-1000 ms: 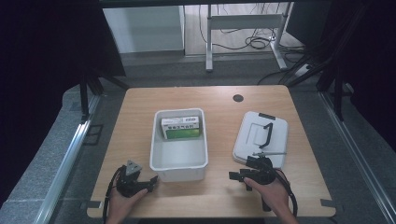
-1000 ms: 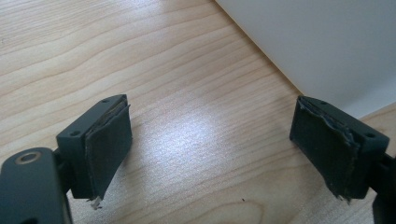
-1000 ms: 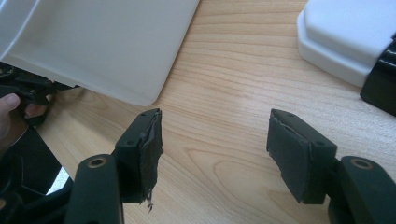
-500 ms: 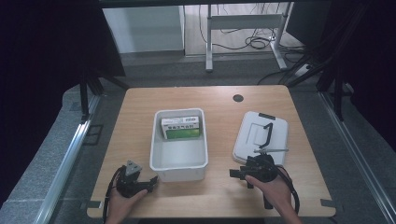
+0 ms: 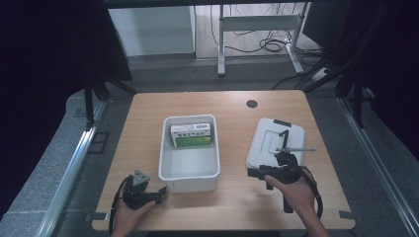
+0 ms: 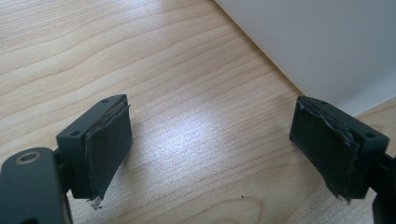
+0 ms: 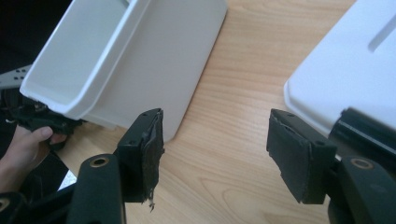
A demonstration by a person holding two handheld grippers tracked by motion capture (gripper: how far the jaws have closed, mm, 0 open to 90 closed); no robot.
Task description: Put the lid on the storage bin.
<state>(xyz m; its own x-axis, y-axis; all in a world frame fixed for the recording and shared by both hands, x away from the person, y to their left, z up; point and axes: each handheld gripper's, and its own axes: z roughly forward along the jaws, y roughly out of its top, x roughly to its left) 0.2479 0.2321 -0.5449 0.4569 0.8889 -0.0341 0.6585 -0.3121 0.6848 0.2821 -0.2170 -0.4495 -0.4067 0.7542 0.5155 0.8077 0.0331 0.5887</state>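
Left gripper (image 6: 210, 149), seen in its own view: jaws set wide apart above bare wooden table (image 6: 154, 70), nothing between them and nothing touched; the pads (image 6: 109, 144) are worn, with frayed edges. A white wall of the bin (image 6: 327, 42) crosses the upper right corner of this view, near the right-hand jaw but apart from it.

Right gripper (image 7: 215, 154), seen in its own view: jaws likewise spread wide and empty over the tabletop. The white bin (image 7: 154, 60) lies ahead to one side, the white lid (image 7: 345, 74) to the other, its corner just beside one jaw; whether they touch cannot be told. The person's other hand (image 7: 23, 149) appears beyond the bin.

High view: the open bin (image 5: 189, 170) stands mid-table and holds a green-and-white box (image 5: 191, 135) at its far end, a content neither gripper view reveals. The lid (image 5: 267, 143) lies flat to the right of the bin, with the right gripper (image 5: 262, 173) at its near edge. The left gripper (image 5: 148, 190) rests at the bin's near left corner. A dark round hole (image 5: 252, 103) marks the far side of the table (image 5: 143, 128).
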